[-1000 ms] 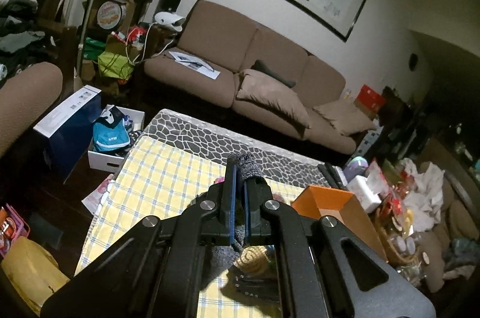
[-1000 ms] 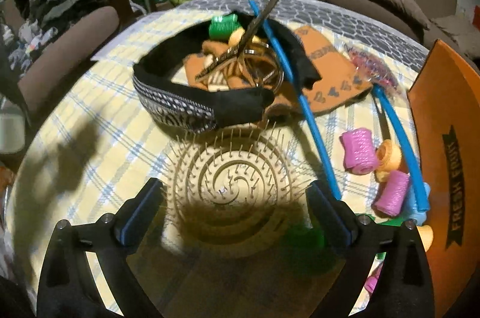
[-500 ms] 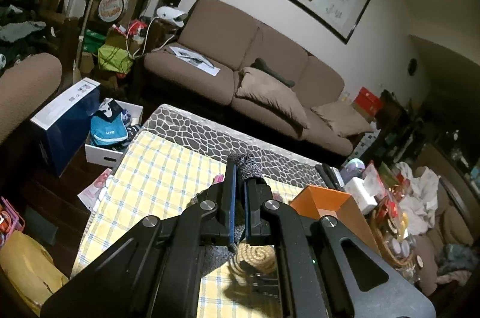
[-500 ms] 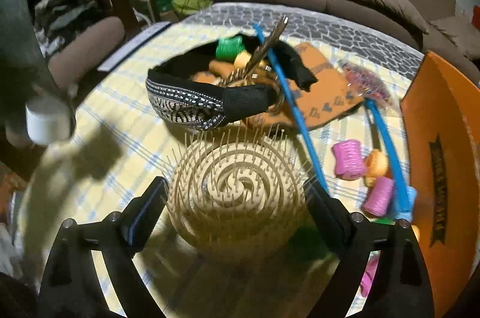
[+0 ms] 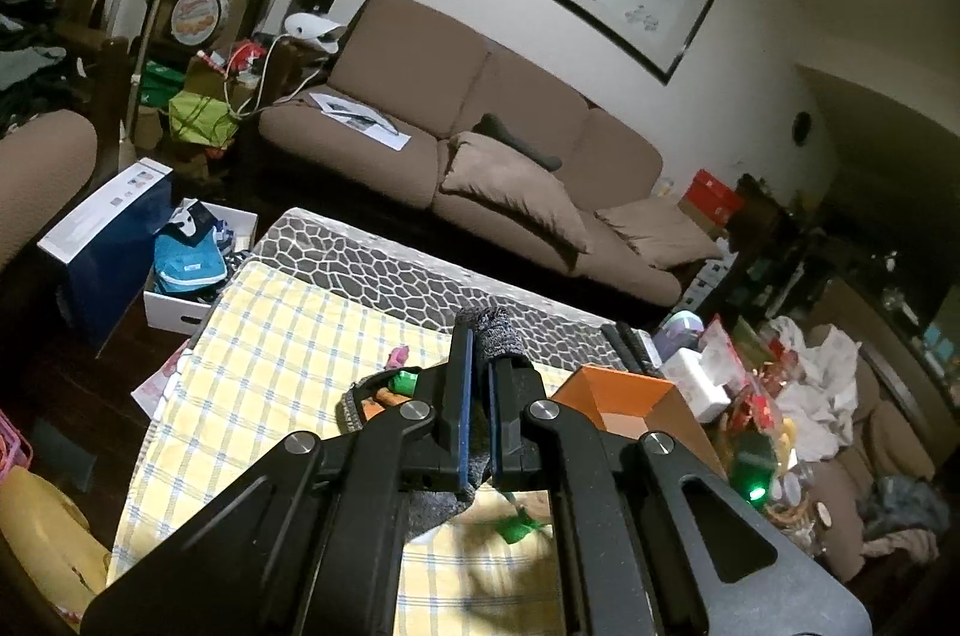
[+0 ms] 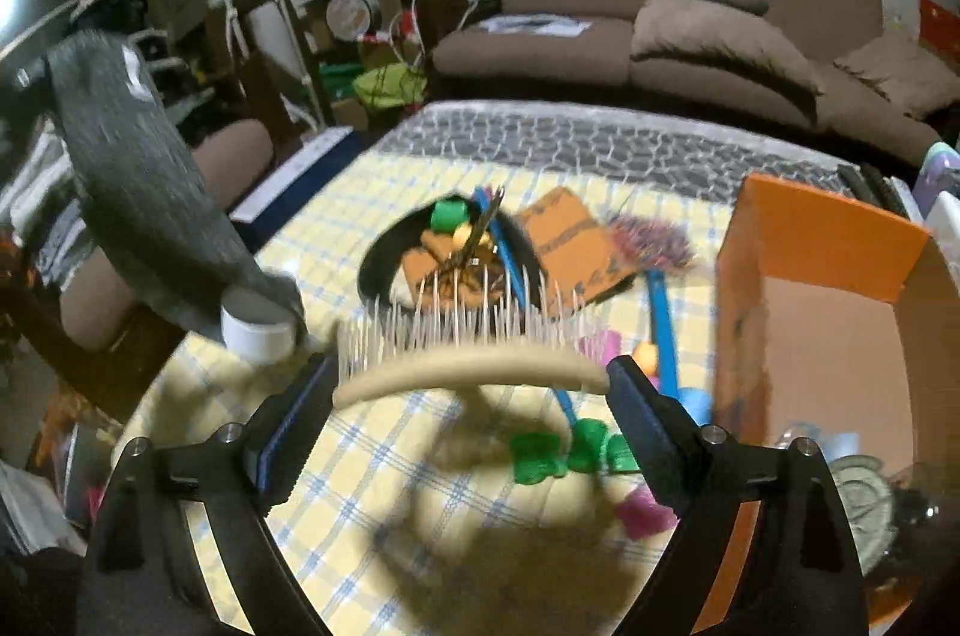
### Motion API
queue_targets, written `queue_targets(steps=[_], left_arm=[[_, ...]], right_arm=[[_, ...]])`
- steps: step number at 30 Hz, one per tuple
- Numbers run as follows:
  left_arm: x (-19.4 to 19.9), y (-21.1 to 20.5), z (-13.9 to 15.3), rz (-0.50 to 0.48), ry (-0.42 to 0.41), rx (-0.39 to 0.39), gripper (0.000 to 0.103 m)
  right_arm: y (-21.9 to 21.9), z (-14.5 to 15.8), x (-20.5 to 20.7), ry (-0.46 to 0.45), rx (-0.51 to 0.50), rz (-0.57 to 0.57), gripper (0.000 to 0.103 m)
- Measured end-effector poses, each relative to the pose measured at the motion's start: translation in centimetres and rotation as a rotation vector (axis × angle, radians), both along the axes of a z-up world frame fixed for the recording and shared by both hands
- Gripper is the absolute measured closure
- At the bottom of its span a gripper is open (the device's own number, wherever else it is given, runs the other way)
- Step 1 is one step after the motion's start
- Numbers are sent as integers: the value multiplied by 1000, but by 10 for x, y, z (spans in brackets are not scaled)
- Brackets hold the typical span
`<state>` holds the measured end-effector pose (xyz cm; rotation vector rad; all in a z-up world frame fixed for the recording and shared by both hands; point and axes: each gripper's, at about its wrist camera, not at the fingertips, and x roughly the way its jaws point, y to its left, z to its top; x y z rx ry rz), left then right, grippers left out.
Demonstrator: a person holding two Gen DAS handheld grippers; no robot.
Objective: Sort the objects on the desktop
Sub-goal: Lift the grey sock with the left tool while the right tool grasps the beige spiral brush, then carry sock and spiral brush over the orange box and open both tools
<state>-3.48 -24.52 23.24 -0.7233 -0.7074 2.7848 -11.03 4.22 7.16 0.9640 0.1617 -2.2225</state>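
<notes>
Left gripper: clamped tight on a grey knitted sock, jaws nearly together with the fabric poking out past the tips – held up above the surface.
Sock from the other side: in the right wrist view it hangs at the left as a long grey drape, with a small white cylinder at its lower end; whether that cylinder is inside the sock or just behind it, cannot tell.
Right gripper: spread wide and holding a round cream hairbrush by its rim, one finger on each side, bristles pointing up and away, tilted edge-on to the camera.
Brush position: lifted off the yellow checked cloth – its shadow falls on the cloth beneath.
Orange box: open, standing at the right edge of the cloth, just beside the right gripper; seen in the left wrist view too.
Pile in the middle: a black headband curls around small orange pieces, a green roller and a metal clip.
Nearby on the cloth: a blue stick, an orange card, green clips, a pink roller, blurred.
Background: brown sofa beyond the surface.
</notes>
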Motion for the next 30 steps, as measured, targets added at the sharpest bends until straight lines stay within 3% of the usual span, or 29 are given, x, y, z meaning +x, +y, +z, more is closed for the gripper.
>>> queue_targets(steps=[12,23,30], left_arm=[[-4,41,16,-73,24,-25,99],[-42,146,63,-246,51,-102,99],[-78,223,81,-336,59,-134,99]], right_arm=[[66,65,-6,42,-205,-101,12],[165,94,-55,27,-332,-285,12],[222,101,-83,26,-309,-370,12]])
